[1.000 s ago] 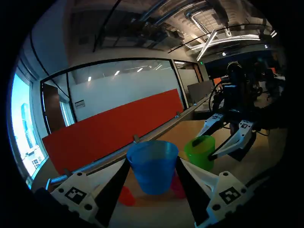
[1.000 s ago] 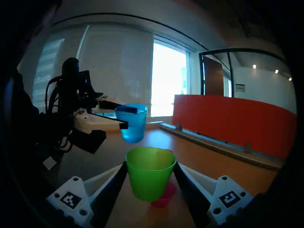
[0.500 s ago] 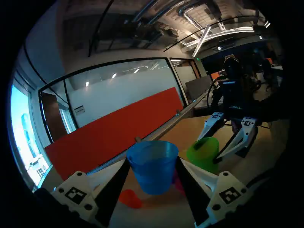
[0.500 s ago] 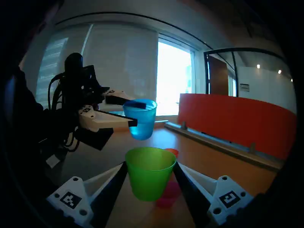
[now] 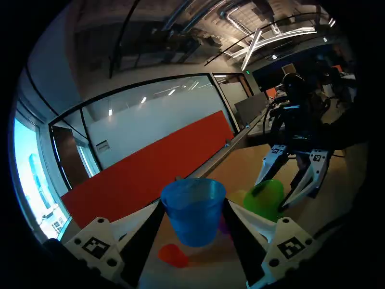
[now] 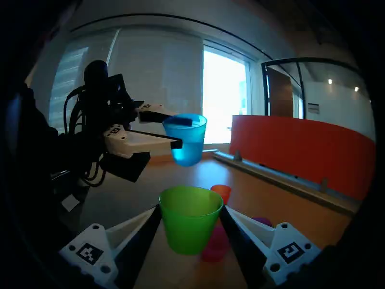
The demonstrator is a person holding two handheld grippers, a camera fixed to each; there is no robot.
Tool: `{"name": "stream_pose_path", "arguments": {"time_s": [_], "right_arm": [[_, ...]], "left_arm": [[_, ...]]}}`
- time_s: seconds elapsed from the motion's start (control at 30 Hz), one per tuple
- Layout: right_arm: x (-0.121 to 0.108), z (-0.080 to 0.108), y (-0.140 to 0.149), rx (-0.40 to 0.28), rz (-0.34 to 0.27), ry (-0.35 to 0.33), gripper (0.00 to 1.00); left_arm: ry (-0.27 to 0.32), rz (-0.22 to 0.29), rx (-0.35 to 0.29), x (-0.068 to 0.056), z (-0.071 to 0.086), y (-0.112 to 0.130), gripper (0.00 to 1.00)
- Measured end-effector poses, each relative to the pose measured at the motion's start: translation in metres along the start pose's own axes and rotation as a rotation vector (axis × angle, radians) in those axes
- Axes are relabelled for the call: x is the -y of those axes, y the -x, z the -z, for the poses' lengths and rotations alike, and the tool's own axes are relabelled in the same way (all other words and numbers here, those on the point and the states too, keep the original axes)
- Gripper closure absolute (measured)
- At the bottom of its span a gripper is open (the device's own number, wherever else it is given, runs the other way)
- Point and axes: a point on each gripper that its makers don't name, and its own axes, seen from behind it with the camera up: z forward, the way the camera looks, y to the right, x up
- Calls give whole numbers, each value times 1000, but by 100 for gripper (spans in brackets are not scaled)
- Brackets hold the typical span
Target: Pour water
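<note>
In the left gripper view my left gripper is shut on a translucent blue cup with water in it, held upright above the wooden table. Farther right, my right gripper grips a green cup. In the right gripper view my right gripper is shut on the green cup, which looks empty. The blue cup hangs higher, up and slightly left, held by my left gripper.
Small cups lie on the table: an orange one, a pink one and a purple one. A red divider panel runs along the table's far edge. A bright window is behind.
The blue cup has risen and come nearer to the green cup. The table's small cups show lower in both views, so both grippers have lifted somewhat.
</note>
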Motion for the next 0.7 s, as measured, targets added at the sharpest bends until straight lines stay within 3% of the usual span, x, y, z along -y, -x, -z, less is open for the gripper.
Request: {"name": "stream_pose_path", "arguments": {"time_s": [0.7], "right_arm": [[5,-13,8,21,-2,-41,10]], "left_arm": [[9,-103,6,5,-4,0,16]]}}
